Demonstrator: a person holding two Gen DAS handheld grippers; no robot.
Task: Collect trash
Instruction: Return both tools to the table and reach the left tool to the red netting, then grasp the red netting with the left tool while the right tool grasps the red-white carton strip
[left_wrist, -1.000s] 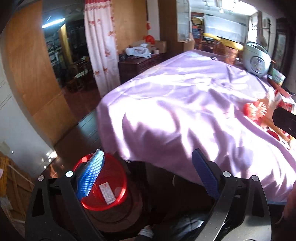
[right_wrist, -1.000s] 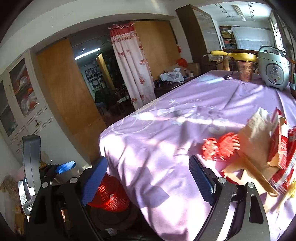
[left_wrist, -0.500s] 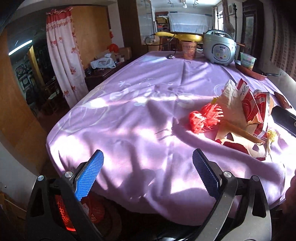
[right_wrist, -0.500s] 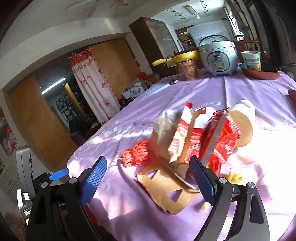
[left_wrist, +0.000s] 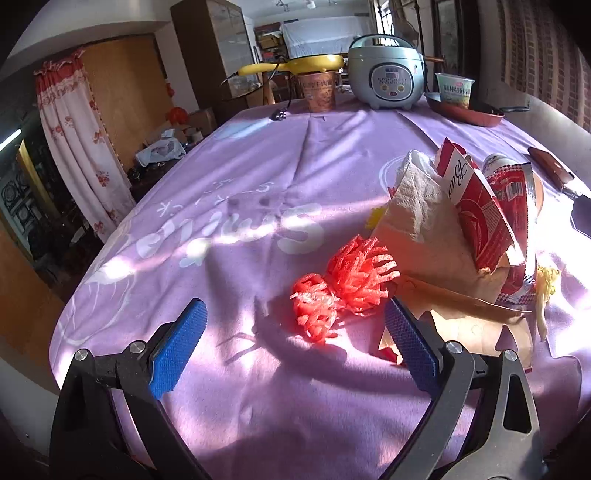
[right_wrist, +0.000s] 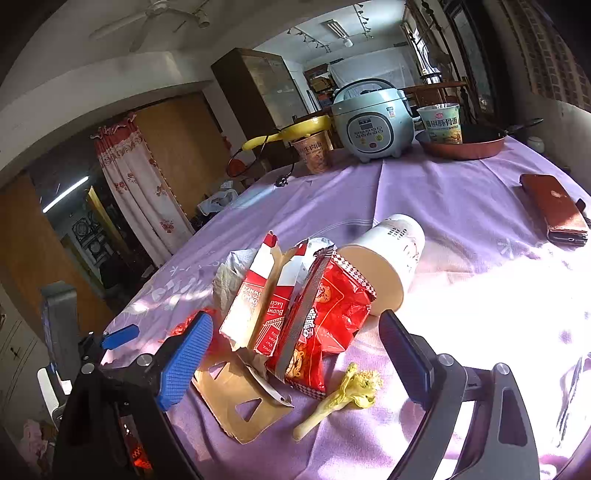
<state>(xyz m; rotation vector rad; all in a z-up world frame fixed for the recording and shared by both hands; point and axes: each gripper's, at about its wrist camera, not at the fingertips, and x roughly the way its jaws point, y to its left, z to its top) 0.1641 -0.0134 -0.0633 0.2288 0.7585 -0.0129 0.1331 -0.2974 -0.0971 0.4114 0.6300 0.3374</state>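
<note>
both grippers hang wide apart and empty over a table draped in a lilac cloth (left_wrist: 317, 170): the left gripper (left_wrist: 295, 339) frames a pair of red mesh scraps (left_wrist: 343, 284) lying on the cloth just ahead of its blue pads, while the right gripper (right_wrist: 295, 347) faces the main heap of rubbish. in the right wrist view that heap is a torn red-and-white carton (right_wrist: 266, 306) standing upright, a red snack bag (right_wrist: 325, 321) leaning against it, a paper cup (right_wrist: 384, 262) tipped on its side with its mouth toward the camera, a crumpled tissue (right_wrist: 229, 277) behind the carton, a flat piece of brown cardboard (right_wrist: 240, 402) with cut-outs, and a yellowish vegetable stalk (right_wrist: 343, 395) beside the bag. the carton and bag sit between the right gripper's open fingers, untouched. at the far end of the table stand a grey rice cooker (right_wrist: 373, 125), two instant noodle cups (right_wrist: 314, 151), one of them set in a red frying pan (right_wrist: 465, 144), and a brown wallet-like case (right_wrist: 554, 206) lies near the right edge. a flowered curtain (left_wrist: 74, 147) hangs in a doorway to the left
</note>
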